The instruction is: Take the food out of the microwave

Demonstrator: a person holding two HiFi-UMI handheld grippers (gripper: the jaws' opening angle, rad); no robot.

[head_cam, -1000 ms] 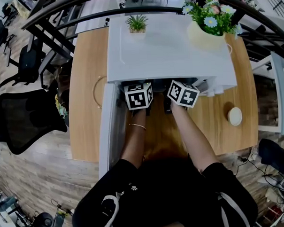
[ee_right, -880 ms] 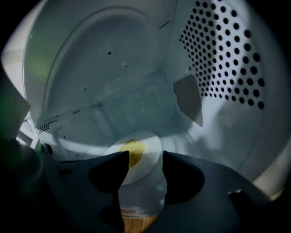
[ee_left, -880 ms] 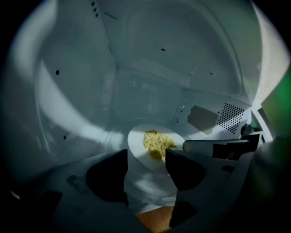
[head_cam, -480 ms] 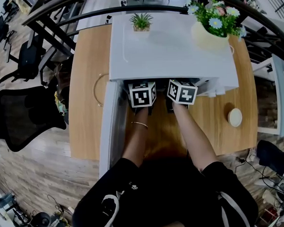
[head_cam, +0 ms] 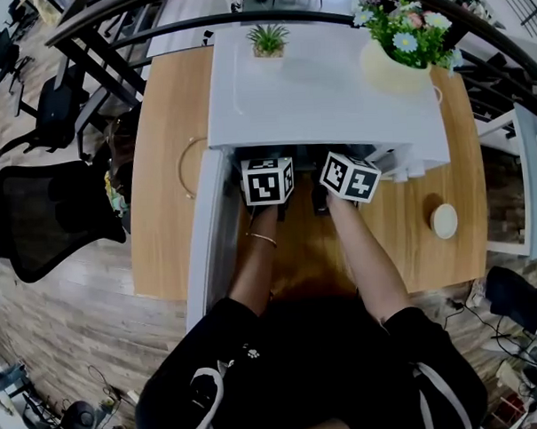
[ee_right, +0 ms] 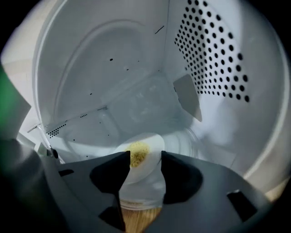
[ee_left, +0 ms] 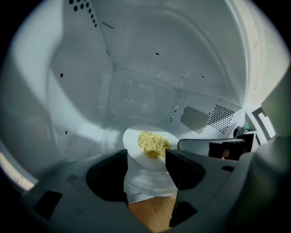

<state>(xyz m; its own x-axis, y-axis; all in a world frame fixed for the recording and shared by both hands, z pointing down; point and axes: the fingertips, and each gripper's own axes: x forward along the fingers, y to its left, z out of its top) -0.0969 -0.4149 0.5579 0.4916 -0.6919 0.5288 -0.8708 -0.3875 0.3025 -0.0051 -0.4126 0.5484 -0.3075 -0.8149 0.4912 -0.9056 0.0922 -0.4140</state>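
Count: two grippers, one microwave (head_cam: 325, 91), one plate (ee_left: 145, 157), one heap of yellow food (ee_left: 153, 143), two potted plants on the microwave's top – a small green plant (head_cam: 268, 38) and a flower pot (head_cam: 402, 52).
Left gripper (ee_left: 146, 157): jaws moderately apart, nothing clamped; its marker cube (head_cam: 267, 181) sits at the oven mouth.
Right gripper (ee_right: 144, 159): jaws likewise parted, not closed on anything; its marker cube (head_cam: 349, 176) is just beside the left one.
Food vs. left gripper: heap lies just ahead of the jaw tips, centred in the gap; the plate's near rim reaches in between them.
Food vs. right gripper: plate fills the gap between the tips, heap toward the left jaw – whether either pad touches the rim I cannot tell.
Container – microwave: door (head_cam: 208, 247) swung open to the left; cavity holds the plate, low on its floor.
Container – plate: white, round, holding only the yellow heap near its middle.
Table (head_cam: 160, 169): wooden, carries the microwave and one small white disc (head_cam: 445, 220) to the right.
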